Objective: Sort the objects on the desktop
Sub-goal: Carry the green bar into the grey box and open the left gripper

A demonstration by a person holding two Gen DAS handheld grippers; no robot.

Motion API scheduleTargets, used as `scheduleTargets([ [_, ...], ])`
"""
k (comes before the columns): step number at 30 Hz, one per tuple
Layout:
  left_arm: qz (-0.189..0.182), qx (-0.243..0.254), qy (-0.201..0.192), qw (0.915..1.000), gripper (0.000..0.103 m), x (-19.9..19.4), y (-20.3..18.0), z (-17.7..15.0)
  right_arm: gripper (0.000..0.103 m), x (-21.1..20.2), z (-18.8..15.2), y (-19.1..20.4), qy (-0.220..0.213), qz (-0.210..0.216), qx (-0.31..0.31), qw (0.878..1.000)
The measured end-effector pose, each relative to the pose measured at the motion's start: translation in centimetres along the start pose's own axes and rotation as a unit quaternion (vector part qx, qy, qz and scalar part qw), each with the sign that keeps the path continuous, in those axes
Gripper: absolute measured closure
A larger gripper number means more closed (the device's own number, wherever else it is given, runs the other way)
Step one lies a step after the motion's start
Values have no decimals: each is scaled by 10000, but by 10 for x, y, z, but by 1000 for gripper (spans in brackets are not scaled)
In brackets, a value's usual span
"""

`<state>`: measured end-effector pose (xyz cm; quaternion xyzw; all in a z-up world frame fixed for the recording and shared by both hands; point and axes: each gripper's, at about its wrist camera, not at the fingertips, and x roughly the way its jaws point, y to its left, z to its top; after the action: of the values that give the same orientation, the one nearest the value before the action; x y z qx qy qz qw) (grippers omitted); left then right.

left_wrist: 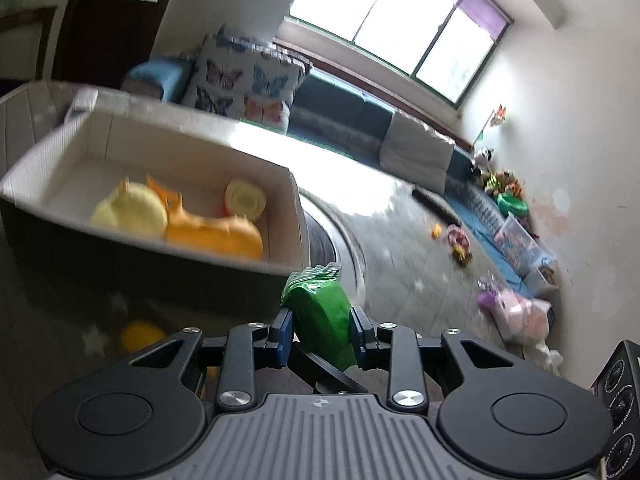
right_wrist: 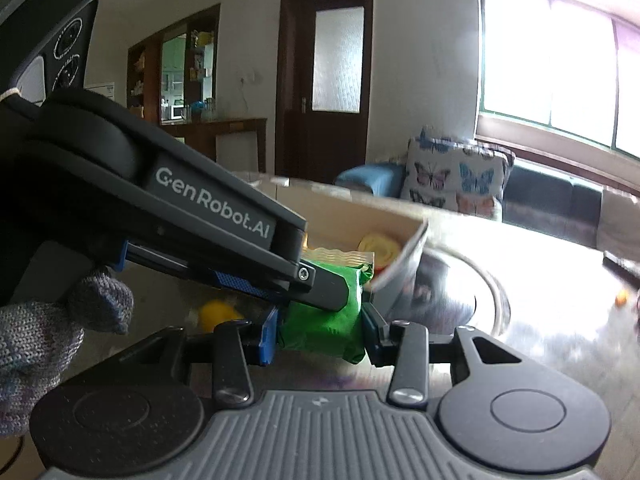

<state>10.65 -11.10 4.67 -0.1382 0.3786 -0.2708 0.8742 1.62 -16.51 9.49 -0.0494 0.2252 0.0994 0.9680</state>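
far left in the left wrist view there's the open box [left_wrist: 292, 200] with some yellow and orange toys [left_wrist: 176, 216] already sitting in it, so part of the sorting looks settled. a yellow ball [left_wrist: 140, 336] sits on the table [left_wrist: 400, 280] just below the box, so i'd guess that one's left to go. moving right, the green packet [left_wrist: 320, 312] is up off the table right by the box's near corner, and both tools have it: the left gripper [left_wrist: 320, 334] is pinching it between its blue pads, and the right gripper [right_wrist: 320, 336] is clamped on it too, with the left one's body crossing over the top. a gloved hand [right_wrist: 44, 340] shows at the edge. room-wise, the box wall is very close to the packet, while the table out to the right is wide open and shiny. it's all a bit blurry though.
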Motion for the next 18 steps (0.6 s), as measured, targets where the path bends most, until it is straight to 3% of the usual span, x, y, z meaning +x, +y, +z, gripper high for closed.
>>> scheduleTargets([
  [8,79,-123,-180,9997,71,17,11,26,61,41,28,-8,-65,-35,-142,9999],
  [18,94,-389,-286,9988,70,33,26,46,60,67,24,-17,69,-60,-88,9999],
])
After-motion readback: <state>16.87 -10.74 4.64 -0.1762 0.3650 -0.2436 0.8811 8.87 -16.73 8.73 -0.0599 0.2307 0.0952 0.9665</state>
